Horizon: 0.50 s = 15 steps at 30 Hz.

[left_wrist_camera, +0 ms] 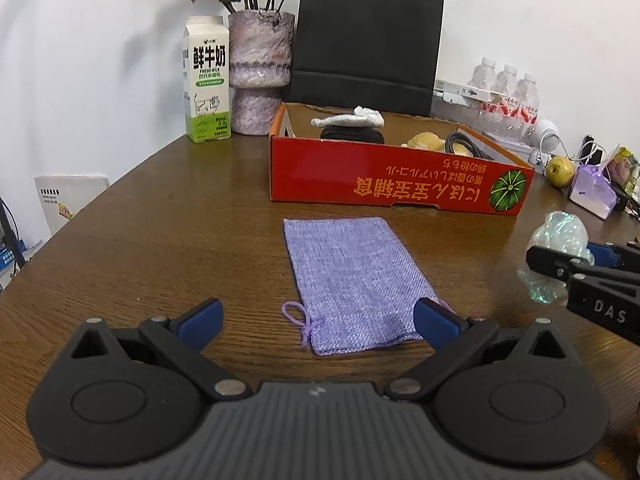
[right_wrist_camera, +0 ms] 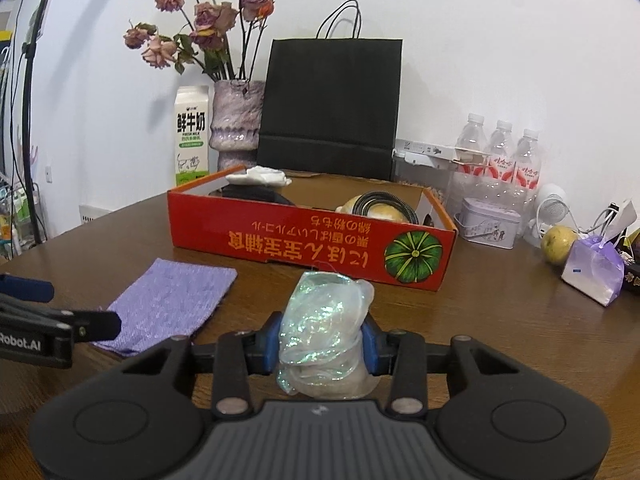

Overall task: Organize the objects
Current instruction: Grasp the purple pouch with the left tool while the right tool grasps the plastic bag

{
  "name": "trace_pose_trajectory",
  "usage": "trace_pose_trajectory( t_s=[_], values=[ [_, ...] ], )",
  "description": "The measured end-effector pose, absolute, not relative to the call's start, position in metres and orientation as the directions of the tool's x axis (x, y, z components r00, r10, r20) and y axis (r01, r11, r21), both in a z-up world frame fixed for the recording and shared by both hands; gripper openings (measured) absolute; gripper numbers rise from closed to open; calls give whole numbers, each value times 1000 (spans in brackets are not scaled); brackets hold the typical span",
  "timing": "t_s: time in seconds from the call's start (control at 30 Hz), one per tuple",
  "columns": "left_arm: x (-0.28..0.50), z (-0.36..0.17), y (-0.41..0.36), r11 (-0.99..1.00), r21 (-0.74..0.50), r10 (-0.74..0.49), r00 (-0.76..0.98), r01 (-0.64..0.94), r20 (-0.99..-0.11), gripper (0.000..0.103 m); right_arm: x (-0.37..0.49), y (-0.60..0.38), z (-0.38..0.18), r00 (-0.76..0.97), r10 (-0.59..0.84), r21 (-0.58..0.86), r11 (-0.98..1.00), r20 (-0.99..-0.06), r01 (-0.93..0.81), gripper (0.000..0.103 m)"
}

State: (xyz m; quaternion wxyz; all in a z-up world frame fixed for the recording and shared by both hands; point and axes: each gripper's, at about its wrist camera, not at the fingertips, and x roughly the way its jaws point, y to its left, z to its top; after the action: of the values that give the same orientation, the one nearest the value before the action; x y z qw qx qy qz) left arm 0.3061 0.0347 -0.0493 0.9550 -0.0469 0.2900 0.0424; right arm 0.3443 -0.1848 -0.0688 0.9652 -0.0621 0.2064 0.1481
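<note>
Dark brown wooden tabletop (left_wrist_camera: 168, 216) carries everything. Biggest item on it: shallow red cardboard tray box with orange print and a green pumpkin graphic (right_wrist_camera: 304, 246), open top, already holding a white wad, a dark round thing, a yellowish lump and a coiled black cable. Behind it a black paper carrier bag (right_wrist_camera: 332, 104), a mottled purple vase with dried roses (left_wrist_camera: 260, 68) and a green-white milk carton (left_wrist_camera: 206, 80).

Flat lilac woven drawstring pouch (left_wrist_camera: 352, 280) lies on the tabletop, just in front of the box's near wall, drawstring end toward the left claw.

Crumpled iridescent cellophane bundle (right_wrist_camera: 326, 324) is off the tabletop, pinched between the blue pads of the right claw (right_wrist_camera: 325, 340), near the box's near wall and below its rim level in the right wrist view.

Left claw (left_wrist_camera: 318, 322) is spread wide, holding nothing, hovering over the pouch's near end.

My read: step in hand is dropping the bundle into the box.
- Lift before going forward so the bundle clears the near wall.
- Aim for the bare middle of the floor, between the dark thing and the cable.
- Cellophane is light and springy; release low or it may bounce out.
- Keep the left claw parked, clear of the right's path.
</note>
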Motion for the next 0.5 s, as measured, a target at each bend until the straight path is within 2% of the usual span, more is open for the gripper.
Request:
trace_pose_trajectory(
  t_s=[0.17, 0.5],
  values=[
    [318, -43, 29, 989, -103, 31, 816, -110, -577, 103, 345, -190, -67, 876, 269, -33, 951, -400, -308, 38],
    [357, -50, 7, 987, -94, 37, 754, -131, -655, 103, 342, -204, -58, 900, 266, 14, 960, -346, -279, 38]
  ],
)
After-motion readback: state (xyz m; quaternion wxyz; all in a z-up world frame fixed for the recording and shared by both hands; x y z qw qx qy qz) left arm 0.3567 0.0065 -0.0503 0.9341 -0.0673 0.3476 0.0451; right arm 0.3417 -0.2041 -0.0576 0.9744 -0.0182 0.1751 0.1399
